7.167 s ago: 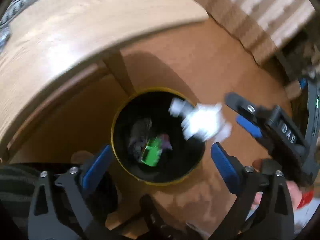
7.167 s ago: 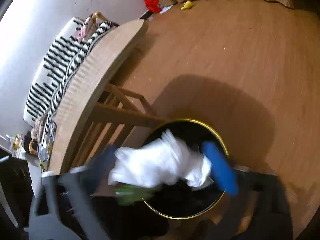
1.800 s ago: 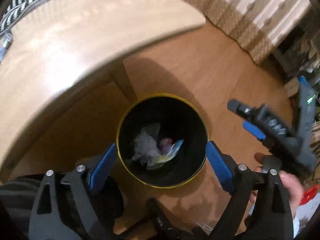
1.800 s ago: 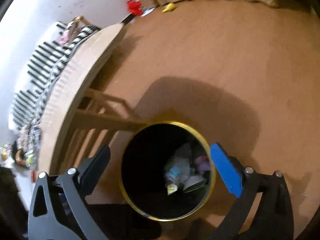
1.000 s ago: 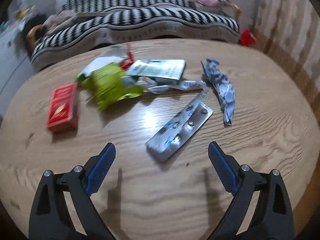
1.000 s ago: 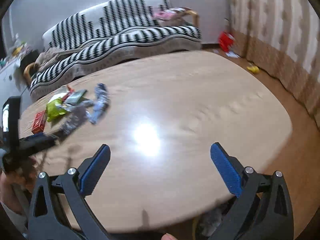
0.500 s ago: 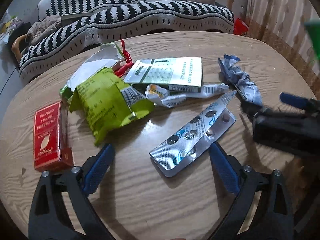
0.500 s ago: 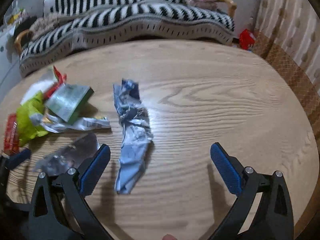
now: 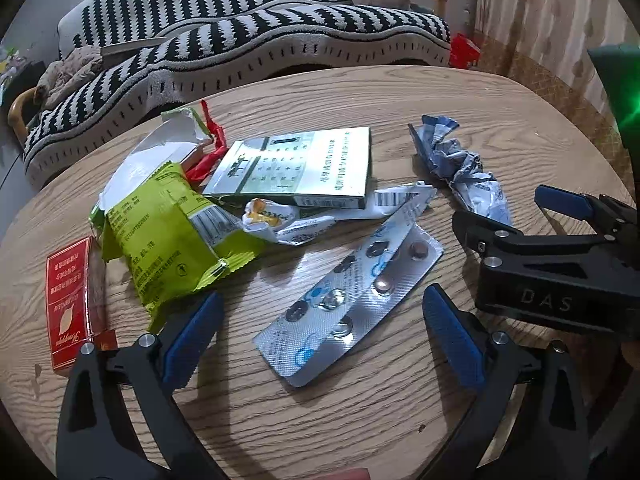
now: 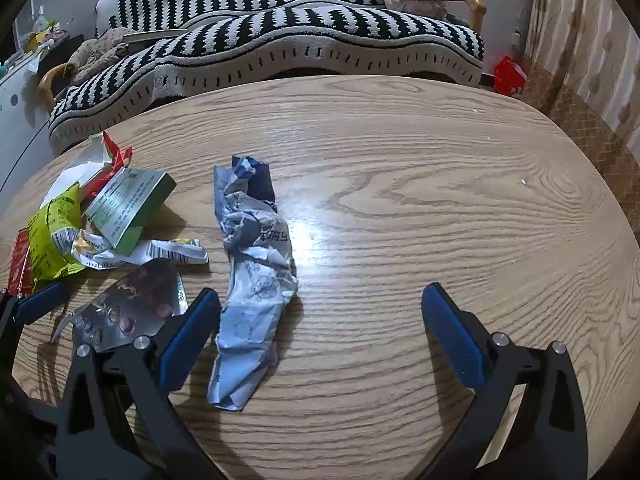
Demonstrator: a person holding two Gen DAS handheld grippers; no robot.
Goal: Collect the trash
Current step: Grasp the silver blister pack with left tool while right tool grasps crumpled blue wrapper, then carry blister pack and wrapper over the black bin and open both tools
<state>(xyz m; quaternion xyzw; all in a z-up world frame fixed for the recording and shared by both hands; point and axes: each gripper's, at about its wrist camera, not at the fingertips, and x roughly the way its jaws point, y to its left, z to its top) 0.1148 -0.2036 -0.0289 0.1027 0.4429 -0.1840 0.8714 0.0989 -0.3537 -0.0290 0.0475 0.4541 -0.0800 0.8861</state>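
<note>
Trash lies on the oval wooden table (image 9: 460, 92). A silver blister pack (image 9: 352, 304) lies between the fingers of my open left gripper (image 9: 320, 336). Behind it are a lime green wrapper (image 9: 168, 228), a red box (image 9: 70, 300), a green-white carton (image 9: 304, 168) and a white wrapper (image 9: 312, 220). A crumpled blue-white wrapper (image 10: 252, 272) lies just right of the left finger of my open, empty right gripper (image 10: 320, 332). The wrapper (image 9: 460, 172) and the right gripper (image 9: 516, 216) also show in the left wrist view.
A black-and-white striped sofa (image 10: 280, 36) stands behind the table. A red item (image 10: 508, 74) lies on the floor by the curtain (image 10: 580, 20) at the right. The right half of the table (image 10: 460, 200) is bare wood.
Both grippers rose from the black bin on the floor to the tabletop and moved closer to the trash. The right gripper came in beside the blue-white wrapper.
</note>
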